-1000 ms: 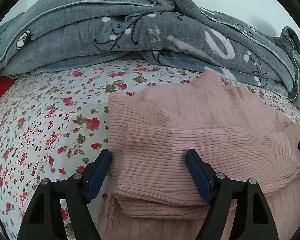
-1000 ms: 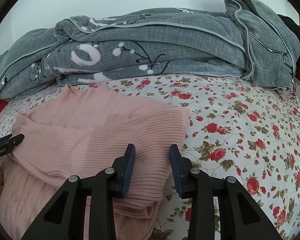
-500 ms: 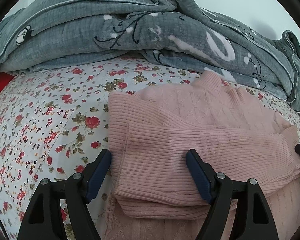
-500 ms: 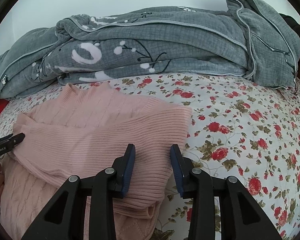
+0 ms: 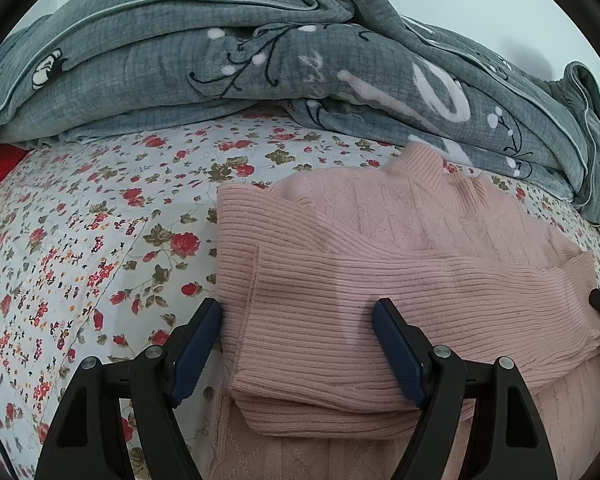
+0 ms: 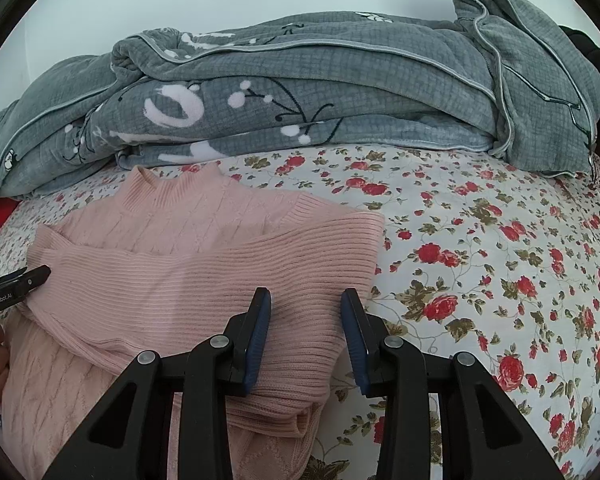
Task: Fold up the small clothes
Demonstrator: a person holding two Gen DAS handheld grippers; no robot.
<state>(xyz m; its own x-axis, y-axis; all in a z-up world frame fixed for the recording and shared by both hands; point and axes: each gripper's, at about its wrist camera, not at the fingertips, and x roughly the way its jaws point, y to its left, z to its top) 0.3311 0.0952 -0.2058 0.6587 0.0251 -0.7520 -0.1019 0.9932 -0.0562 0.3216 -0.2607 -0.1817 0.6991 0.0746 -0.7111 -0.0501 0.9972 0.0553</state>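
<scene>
Each camera sits on a gripper and looks forward and down along its fingers, very close to the bed (image 5: 80,240). The left view looks from the sweater's (image 5: 380,280) left side, the right view from its right side (a bit like two eyes). Both see the pink sweater and the gray blanket (image 6: 340,100) behind it.
</scene>
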